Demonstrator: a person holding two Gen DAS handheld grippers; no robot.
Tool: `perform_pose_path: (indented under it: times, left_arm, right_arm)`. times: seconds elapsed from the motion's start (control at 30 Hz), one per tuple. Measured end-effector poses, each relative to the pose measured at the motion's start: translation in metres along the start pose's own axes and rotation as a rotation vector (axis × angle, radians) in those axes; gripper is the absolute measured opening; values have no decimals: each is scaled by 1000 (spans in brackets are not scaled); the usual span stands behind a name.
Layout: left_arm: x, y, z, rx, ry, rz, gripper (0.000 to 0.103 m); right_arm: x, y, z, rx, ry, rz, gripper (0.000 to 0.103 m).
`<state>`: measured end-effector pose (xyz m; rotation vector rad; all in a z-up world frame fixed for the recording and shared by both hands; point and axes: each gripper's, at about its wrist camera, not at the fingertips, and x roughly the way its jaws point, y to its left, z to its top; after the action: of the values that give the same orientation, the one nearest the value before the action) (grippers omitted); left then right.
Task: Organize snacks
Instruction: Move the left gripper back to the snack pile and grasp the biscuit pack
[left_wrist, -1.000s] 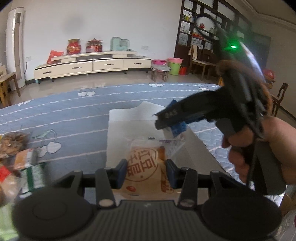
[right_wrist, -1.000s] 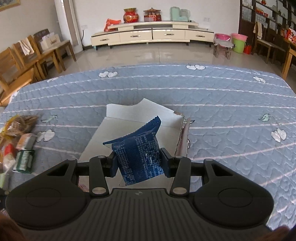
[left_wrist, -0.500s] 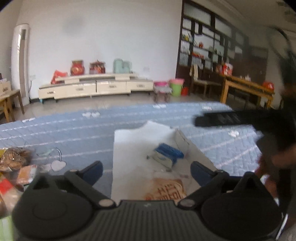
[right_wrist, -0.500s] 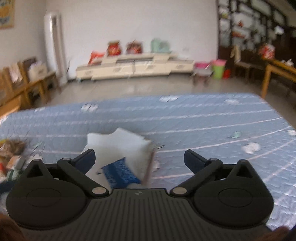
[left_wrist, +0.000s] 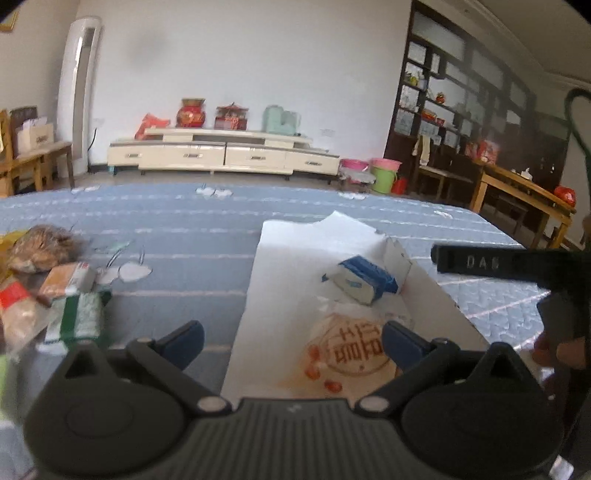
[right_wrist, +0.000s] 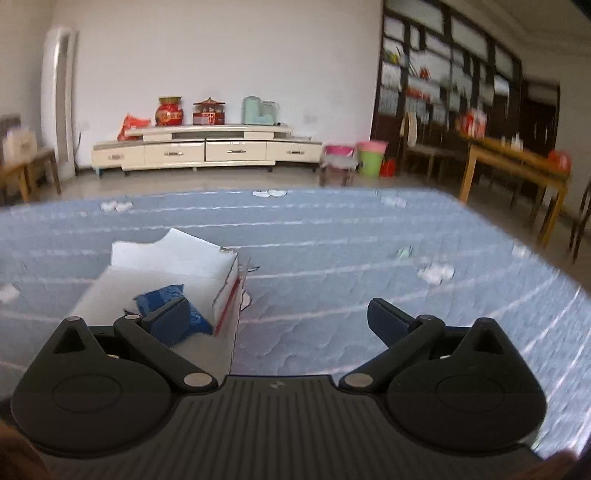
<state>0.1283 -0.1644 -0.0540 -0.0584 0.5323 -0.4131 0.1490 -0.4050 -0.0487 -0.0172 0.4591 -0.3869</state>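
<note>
The letters "DAN" are seen on a black bar (left_wrist: 491, 263). A red circular seal of unreadable Chinese characters is printed on a clear snack packet (left_wrist: 351, 350).

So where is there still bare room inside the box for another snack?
The white box is bare along its left side and back. The blue packet and clear round-label packet crowd its right wall.

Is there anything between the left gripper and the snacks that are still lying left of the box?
Nothing visible does. The left gripper is open and empty, and only bare blue cloth lies between it and the snack pile beside the box.
</note>
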Motion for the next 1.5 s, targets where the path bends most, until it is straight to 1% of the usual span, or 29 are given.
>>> perform_pose_path:
  times: [0.1, 0.27, 0.37, 0.5, 0.63, 0.73, 0.83, 0.93, 1.03, 1.17, 1.37, 1.43, 1.47, 1.5]
  left_arm:
    - [-23, 7, 5, -16, -57, 43, 102]
    - [-56, 30, 13, 4, -47, 162, 102]
    - [-79, 51, 8, -1, -15, 224, 102]
    - [-111, 79, -1, -18, 5, 290, 102]
    - [-138, 107, -7, -63, 11, 348, 102]
    - [-152, 126, -10, -90, 8, 397, 102]
    - [-163, 142, -13, -114, 5, 438, 102]
    - [-160, 156, -14, -137, 10, 461, 102]
    - [-150, 162, -12, -127, 22, 475, 102]
    - [-130, 170, -12, -69, 63, 490, 102]
    - [-96, 177, -13, 4, 115, 503, 102]
    - [-84, 178, -12, 32, 134, 519, 102]
    - [-78, 179, -13, 42, 143, 523, 101]
    - [-75, 180, -13, 47, 147, 523, 95]
  right_arm:
    - [-13, 3, 4, -29, -41, 23, 103]
    - [-46, 21, 9, -80, -69, 99, 103]
    - [-65, 35, 7, -76, -44, 173, 103]
    - [-88, 57, -2, -79, 0, 258, 103]
    - [-108, 83, -10, -90, 21, 317, 103]
    - [-121, 94, -12, -68, 52, 381, 103]
    - [-128, 105, -10, -73, 63, 416, 103]
    - [-137, 116, -8, -85, 54, 434, 103]
    - [-143, 125, -9, -99, 50, 457, 103]
    - [-144, 134, -11, -134, 54, 460, 103]
    - [-136, 139, -13, -135, 77, 487, 103]
    - [-132, 142, -15, -136, 85, 492, 103]
    - [-130, 143, -16, -136, 90, 495, 103]
    - [-127, 146, -17, -138, 94, 498, 103]
